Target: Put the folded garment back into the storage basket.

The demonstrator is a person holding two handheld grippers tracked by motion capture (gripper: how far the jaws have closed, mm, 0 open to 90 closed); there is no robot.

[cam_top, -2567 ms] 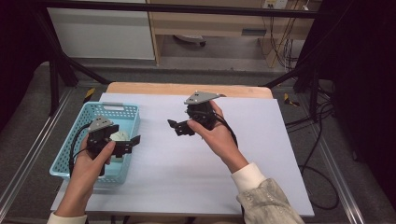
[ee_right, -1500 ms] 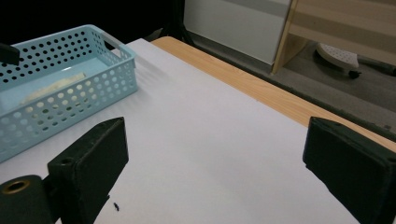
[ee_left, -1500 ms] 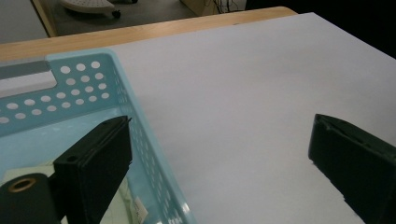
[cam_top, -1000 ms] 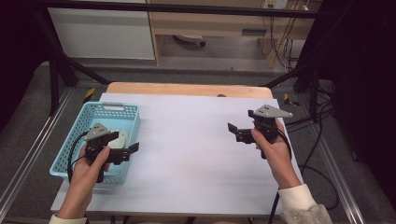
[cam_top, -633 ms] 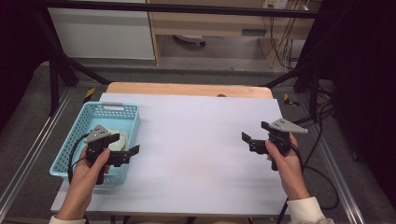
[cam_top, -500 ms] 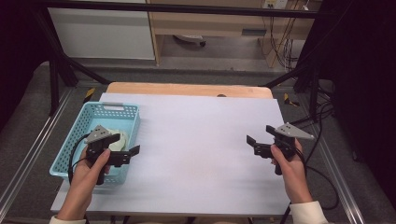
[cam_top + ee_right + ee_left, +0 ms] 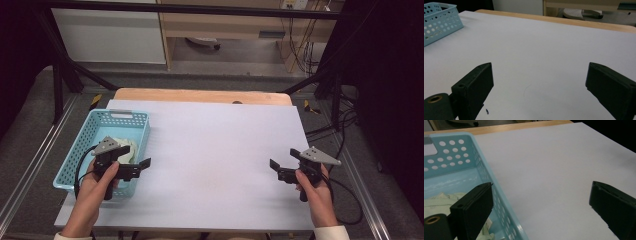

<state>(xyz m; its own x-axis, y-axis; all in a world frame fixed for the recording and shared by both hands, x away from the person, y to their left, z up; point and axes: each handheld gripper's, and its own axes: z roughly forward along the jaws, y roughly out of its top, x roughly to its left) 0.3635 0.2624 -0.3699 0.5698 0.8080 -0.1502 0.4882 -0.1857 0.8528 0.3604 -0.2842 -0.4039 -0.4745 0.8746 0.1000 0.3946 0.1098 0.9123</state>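
Left gripper (image 7: pixel 142 165) over blue basket (image 7: pixel 85 145) rim; right gripper (image 7: pixel 274 169) well apart

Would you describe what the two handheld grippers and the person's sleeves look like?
Both the left gripper and right gripper are black with blocky jaws, a grey three-cornered plate on top and a trailing black cable. The right sleeve is pale and cream-coloured.

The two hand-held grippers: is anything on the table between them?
No. In the high view, the white sheet lies bare between the left hand-held gripper and the right hand-held gripper.
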